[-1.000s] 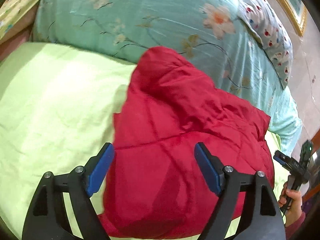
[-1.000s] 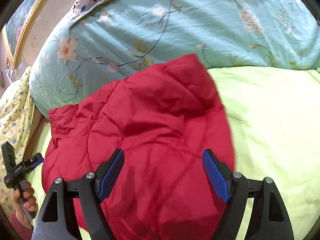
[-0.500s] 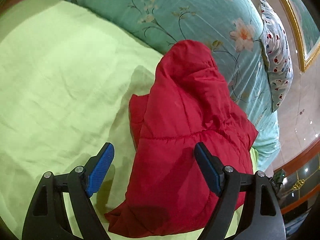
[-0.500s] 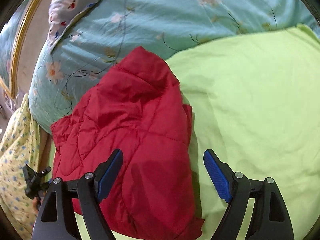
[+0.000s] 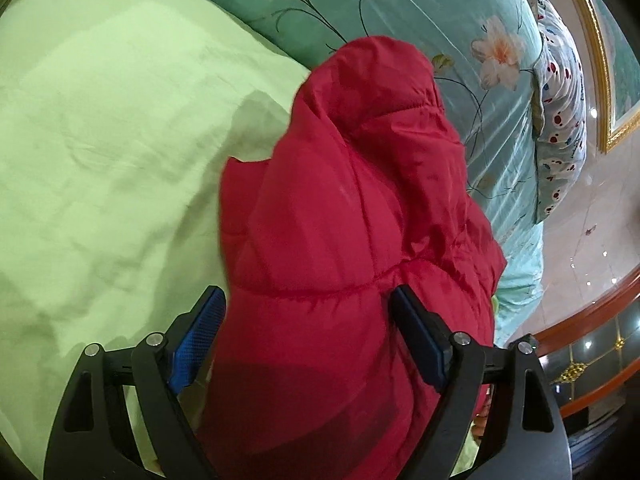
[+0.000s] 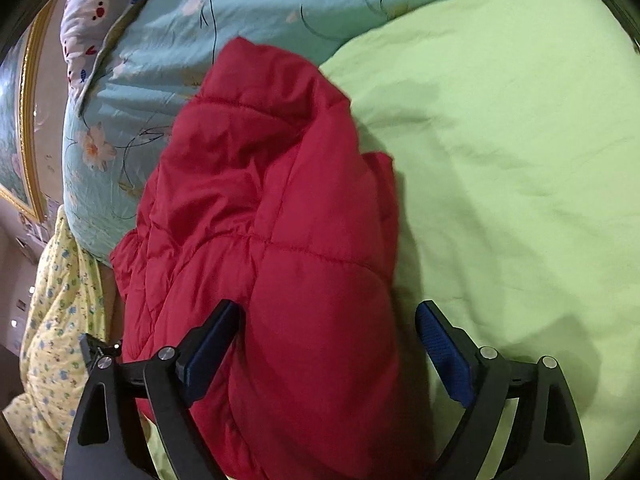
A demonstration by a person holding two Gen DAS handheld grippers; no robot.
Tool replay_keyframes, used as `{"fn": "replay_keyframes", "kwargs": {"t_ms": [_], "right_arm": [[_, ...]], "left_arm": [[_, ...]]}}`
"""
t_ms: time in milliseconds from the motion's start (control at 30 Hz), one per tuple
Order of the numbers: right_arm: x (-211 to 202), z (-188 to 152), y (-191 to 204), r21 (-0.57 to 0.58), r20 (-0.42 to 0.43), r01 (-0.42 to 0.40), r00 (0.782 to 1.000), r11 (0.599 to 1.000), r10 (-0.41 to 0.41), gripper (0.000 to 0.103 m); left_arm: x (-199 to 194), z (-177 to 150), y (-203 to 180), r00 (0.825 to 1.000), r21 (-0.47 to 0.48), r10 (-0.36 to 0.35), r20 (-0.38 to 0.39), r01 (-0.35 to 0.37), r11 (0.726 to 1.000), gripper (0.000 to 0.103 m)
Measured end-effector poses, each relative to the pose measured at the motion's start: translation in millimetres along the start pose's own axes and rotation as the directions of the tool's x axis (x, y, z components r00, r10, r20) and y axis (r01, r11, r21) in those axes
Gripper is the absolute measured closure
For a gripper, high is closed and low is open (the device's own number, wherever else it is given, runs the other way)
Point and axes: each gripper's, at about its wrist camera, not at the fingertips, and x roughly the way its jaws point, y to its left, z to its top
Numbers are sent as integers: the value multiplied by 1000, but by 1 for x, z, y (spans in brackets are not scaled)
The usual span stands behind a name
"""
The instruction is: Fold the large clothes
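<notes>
A red puffy jacket (image 5: 360, 200) lies bunched in a thick fold on the light green sheet (image 5: 100, 140), its far end against a teal quilt. In the left wrist view my left gripper (image 5: 306, 320) hovers low over the near end, its jaws opening, the padding bulging up between the blue pads without being pinched. In the right wrist view the jacket (image 6: 260, 200) lies left of centre. My right gripper (image 6: 328, 328) straddles its right edge with jaws opening. One pad rests against the padding and the other stands over the bare sheet (image 6: 520, 160).
A teal floral quilt (image 5: 400, 8) is heaped along the far side of the bed, with a spotted pillow (image 5: 560, 100) beyond it. A yellow flowered cloth (image 6: 52, 320) hangs at the left in the right wrist view. Green sheet spreads wide beside the jacket.
Both grippers have sunk toward the jacket and rolled, so it now fills the space between their fingers. The right jaws stand a little wider. The jacket has settled into a narrower fold.
</notes>
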Motion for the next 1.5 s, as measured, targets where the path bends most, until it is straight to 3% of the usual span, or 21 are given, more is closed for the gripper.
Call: {"fn": "replay_keyframes", "kwargs": {"t_ms": [100, 233, 367, 467, 700, 1000, 1233, 1300, 1500], "right_arm": [[13, -2, 3, 11, -24, -40, 999, 999, 40, 18], [11, -7, 12, -4, -9, -34, 999, 999, 34, 41], [-1, -11, 24, -18, -4, -41, 999, 999, 41, 60], [-15, -17, 39, -45, 7, -35, 999, 998, 36, 64], [-61, -56, 59, -94, 0, -80, 997, 992, 81, 67], [-103, -128, 64, -79, -43, -142, 989, 987, 139, 67], [-116, -165, 53, -25, -44, -178, 983, 984, 177, 67], [-116, -170, 52, -34, -34, -147, 989, 989, 146, 66], [-103, -173, 45, -33, 7, -71, 997, 997, 71, 62]], "left_arm": [[4, -4, -14, 1000, 61, 20, 4, -20, 998, 29], [-4, -7, -21, 1000, 80, 11, 18, -13, 997, 51], [-19, -12, -31, 999, 110, 16, 31, -20, 994, 59], [-38, -20, -39, 999, 137, 7, 40, -13, 990, 62], [-92, -56, -40, 998, 146, -42, 46, 35, 989, 64], [-169, -132, -28, 997, 123, -69, 47, 63, 990, 65], [-180, -162, -13, 999, 104, -23, 35, 19, 994, 65], [-172, -165, -10, 999, 107, 30, 38, -34, 994, 64], [-148, -164, 1, 993, 95, 102, 63, -108, 990, 59]]}}
